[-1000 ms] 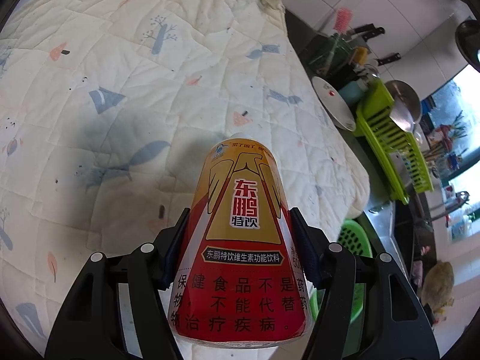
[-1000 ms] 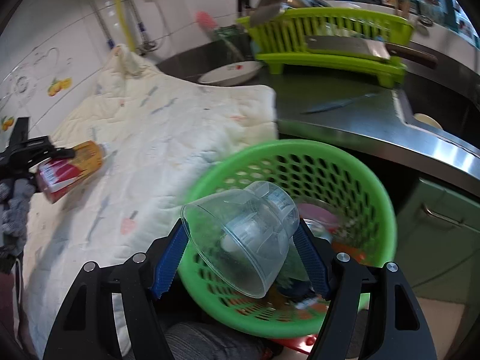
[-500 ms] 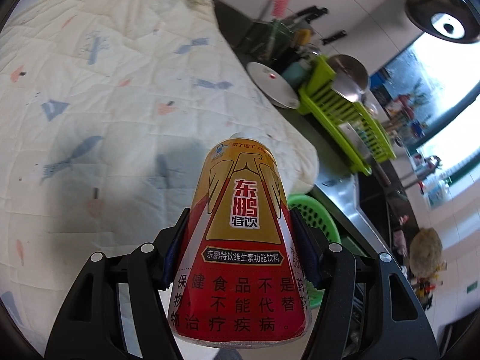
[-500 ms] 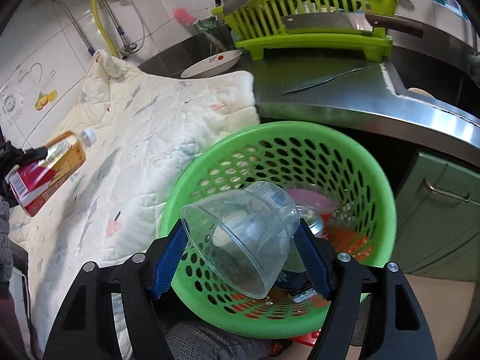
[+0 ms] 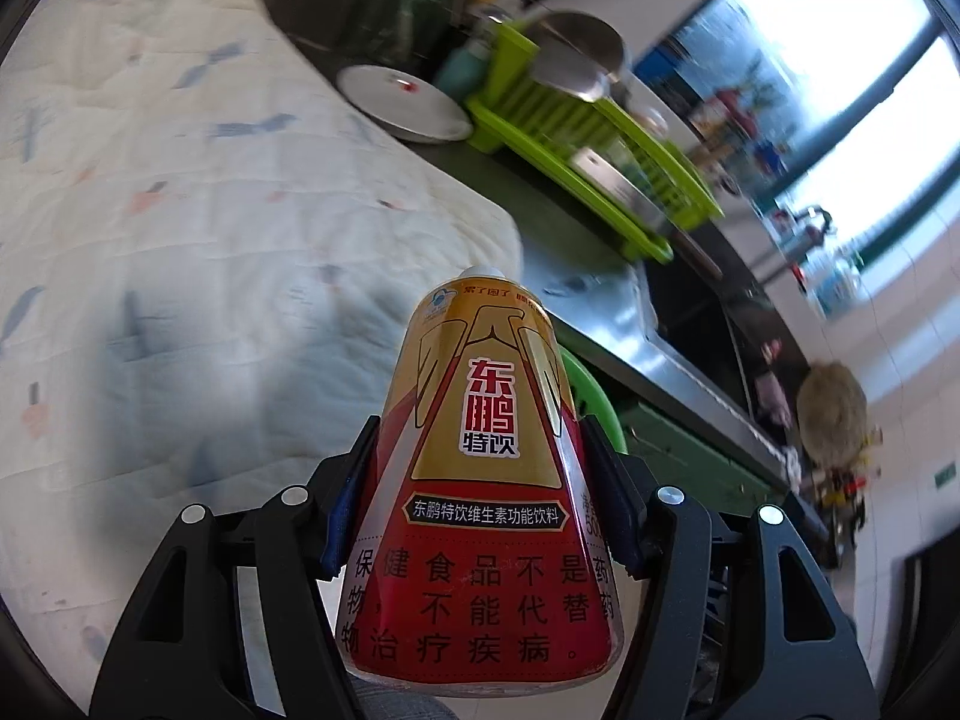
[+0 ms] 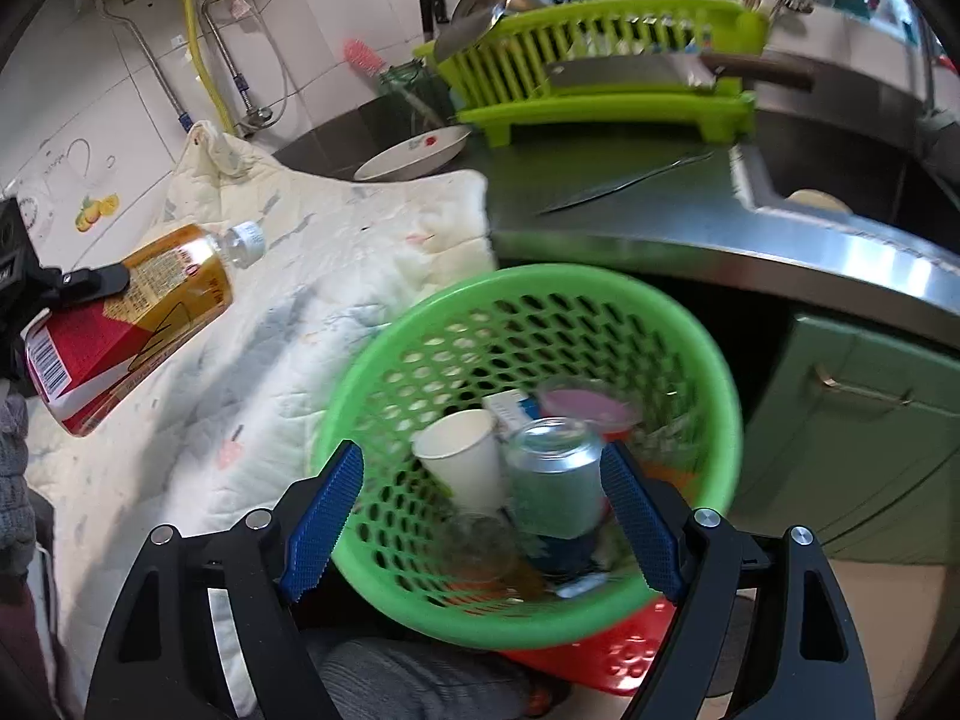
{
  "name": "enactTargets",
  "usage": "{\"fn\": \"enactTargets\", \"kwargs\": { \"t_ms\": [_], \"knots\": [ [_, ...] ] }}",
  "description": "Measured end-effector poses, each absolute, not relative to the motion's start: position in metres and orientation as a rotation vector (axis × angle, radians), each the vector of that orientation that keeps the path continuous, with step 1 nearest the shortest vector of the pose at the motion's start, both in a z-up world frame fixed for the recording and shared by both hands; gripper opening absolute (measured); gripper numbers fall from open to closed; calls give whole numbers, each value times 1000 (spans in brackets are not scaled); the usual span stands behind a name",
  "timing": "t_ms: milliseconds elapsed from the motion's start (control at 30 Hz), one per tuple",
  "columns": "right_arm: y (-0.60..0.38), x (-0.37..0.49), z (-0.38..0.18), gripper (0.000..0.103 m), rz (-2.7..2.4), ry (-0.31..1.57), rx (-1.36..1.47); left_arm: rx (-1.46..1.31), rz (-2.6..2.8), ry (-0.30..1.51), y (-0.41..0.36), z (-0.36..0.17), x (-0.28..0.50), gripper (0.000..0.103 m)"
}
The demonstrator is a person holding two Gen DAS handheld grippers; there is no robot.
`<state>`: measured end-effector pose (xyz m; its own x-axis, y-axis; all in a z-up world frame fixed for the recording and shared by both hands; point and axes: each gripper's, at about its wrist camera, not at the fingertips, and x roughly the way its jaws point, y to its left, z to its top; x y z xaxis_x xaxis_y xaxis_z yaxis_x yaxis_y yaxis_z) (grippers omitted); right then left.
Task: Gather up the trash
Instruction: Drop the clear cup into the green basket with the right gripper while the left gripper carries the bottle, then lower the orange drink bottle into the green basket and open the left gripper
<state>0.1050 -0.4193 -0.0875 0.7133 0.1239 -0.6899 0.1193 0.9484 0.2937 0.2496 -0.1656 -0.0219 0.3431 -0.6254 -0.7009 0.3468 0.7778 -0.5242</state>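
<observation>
1. Green plastic formed the landmark: a perforated basket (image 6: pixel 708 372) stood just beside the quilt-covered surface (image 6: pixel 312 276) and below the steel counter edge (image 6: pixel 780 240).
2. Inside the basket lay a white paper cup (image 6: pixel 465 456), a metal can (image 6: pixel 555 474), a clear plastic cup (image 6: pixel 477 543) and a pink-lidded container (image 6: pixel 588 405), all jumbled together.
3. The right gripper (image 6: pixel 480 504) hung over the basket's near rim; its jaws had just been opening, stood wide apart, and nothing was between the blue pads.
4. The left gripper (image 5: pixel 480 480) was clamped on a red-and-gold drink bottle (image 5: pixel 480 492), pads pressing both sides, white cap pointing away.
5. From the right wrist view that bottle (image 6: pixel 132 312) hung tilted above the quilt, left of the basket, not touching it.
6. Beyond the basket, on the counter, sat a lime dish rack (image 6: pixel 600 60), a white plate (image 6: pixel 414 153) and a knife (image 6: pixel 624 180).
</observation>
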Motion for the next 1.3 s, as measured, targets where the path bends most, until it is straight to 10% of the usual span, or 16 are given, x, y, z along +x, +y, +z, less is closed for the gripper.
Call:
{"fn": "enactTargets", "kwargs": {
  "t_ms": [1300],
  "knots": [
    [-446,59,-101,78,-57,768,409,-47,-734,1025,-277,-89,249,78]
  ]
}}
